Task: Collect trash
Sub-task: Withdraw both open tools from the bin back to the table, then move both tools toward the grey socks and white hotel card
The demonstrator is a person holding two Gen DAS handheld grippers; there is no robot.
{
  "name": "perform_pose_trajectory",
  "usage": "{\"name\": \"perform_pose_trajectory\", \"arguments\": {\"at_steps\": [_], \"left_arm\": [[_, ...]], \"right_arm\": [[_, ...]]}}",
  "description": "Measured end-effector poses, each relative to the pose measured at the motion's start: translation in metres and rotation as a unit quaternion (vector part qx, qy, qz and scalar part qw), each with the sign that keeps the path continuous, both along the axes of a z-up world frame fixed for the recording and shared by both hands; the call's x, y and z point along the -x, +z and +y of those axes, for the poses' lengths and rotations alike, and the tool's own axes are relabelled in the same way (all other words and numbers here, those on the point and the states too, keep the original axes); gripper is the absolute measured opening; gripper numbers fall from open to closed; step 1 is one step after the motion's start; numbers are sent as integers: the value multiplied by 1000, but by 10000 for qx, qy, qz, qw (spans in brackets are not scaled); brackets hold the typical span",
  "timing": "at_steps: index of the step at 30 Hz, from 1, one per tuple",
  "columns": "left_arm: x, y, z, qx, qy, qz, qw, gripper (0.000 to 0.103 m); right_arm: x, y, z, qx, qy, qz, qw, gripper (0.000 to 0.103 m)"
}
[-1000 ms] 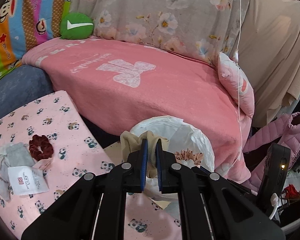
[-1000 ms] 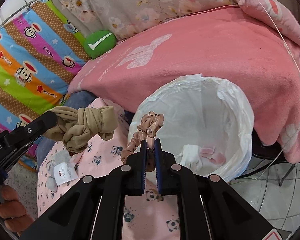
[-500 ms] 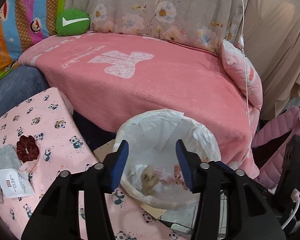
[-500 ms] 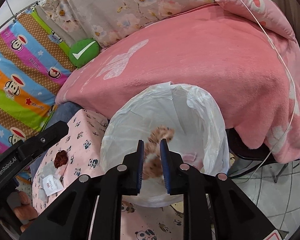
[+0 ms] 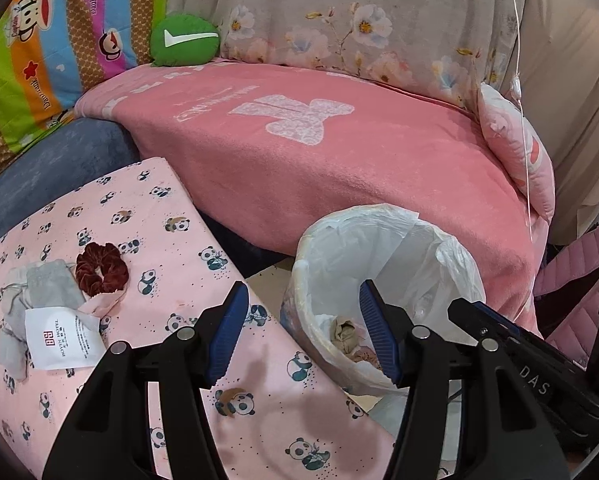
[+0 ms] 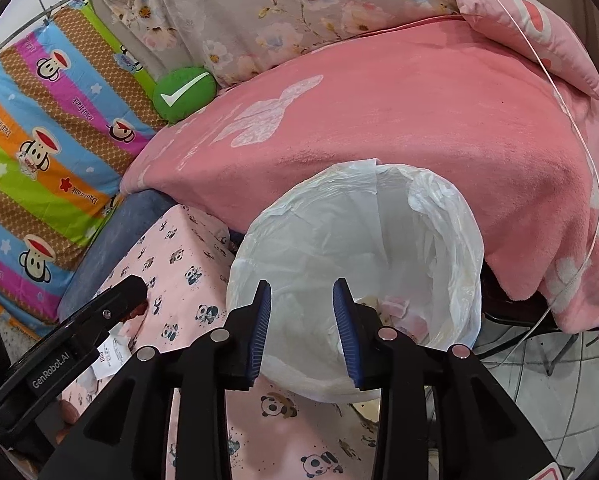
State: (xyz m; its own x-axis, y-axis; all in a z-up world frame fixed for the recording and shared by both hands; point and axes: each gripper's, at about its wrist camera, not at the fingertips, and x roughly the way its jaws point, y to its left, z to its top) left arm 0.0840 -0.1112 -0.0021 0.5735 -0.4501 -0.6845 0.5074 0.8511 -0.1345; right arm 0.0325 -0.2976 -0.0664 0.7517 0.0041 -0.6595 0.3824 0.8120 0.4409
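A bin lined with a white plastic bag (image 5: 383,248) stands between the panda-print table (image 5: 147,216) and the pink sofa; it also shows in the right wrist view (image 6: 351,220). A knotted beige cloth (image 5: 343,332) and pink scraps lie inside it. My left gripper (image 5: 303,332) is open and empty, low over the bin's left rim. My right gripper (image 6: 301,328) is open and empty above the bin's near rim. On the table lie a dark red scrunchie (image 5: 101,268), a grey pouch (image 5: 47,284) and a white paper packet (image 5: 61,338).
A pink blanket (image 5: 339,152) covers the sofa behind the bin. A green round cushion (image 5: 183,40) and a small pink pillow (image 5: 515,148) lie on it. A thin white cord (image 5: 519,80) hangs at the right. A pink jacket (image 5: 579,264) lies at the far right.
Both grippers opened. The left let the knotted beige cloth fall into the bin and the right dropped its peach scrunchie there. Both have drawn back and opened wider.
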Motion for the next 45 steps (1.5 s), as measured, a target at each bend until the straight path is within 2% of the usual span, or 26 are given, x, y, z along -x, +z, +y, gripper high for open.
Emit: {"name": "perform_pose_trajectory", "arguments": {"at_steps": [10,20,24,29,32,34,37,45], "left_arm": [[3,-4,41,54,428,127,9990,55],[7,-13,74,-140,761,172,9968,55],[8,-17,88,-155,886,232,9957,56],[8,-22,106,-191,1093,294,9934,56],[8,-23,119,-218,1235,294,9917,62],[8,-24,129,-230,1371,269,9899,74],[6,-25,147,-216,1568,251,9871,81],[-4,-35,203,-199,2069,397,9773,83]], "right_arm": [[-4,4,37,224,280,143,9993,40],[-8,6,75,421,567,299,9971,41],[-9,7,88,500,648,328,9961,46],[-12,7,105,553,801,376,9945,47],[-13,7,116,583,907,400,9934,47],[-15,7,126,603,972,415,9926,50],[-17,7,140,638,1076,420,9913,54],[-28,7,183,743,1431,461,9858,60]]}}
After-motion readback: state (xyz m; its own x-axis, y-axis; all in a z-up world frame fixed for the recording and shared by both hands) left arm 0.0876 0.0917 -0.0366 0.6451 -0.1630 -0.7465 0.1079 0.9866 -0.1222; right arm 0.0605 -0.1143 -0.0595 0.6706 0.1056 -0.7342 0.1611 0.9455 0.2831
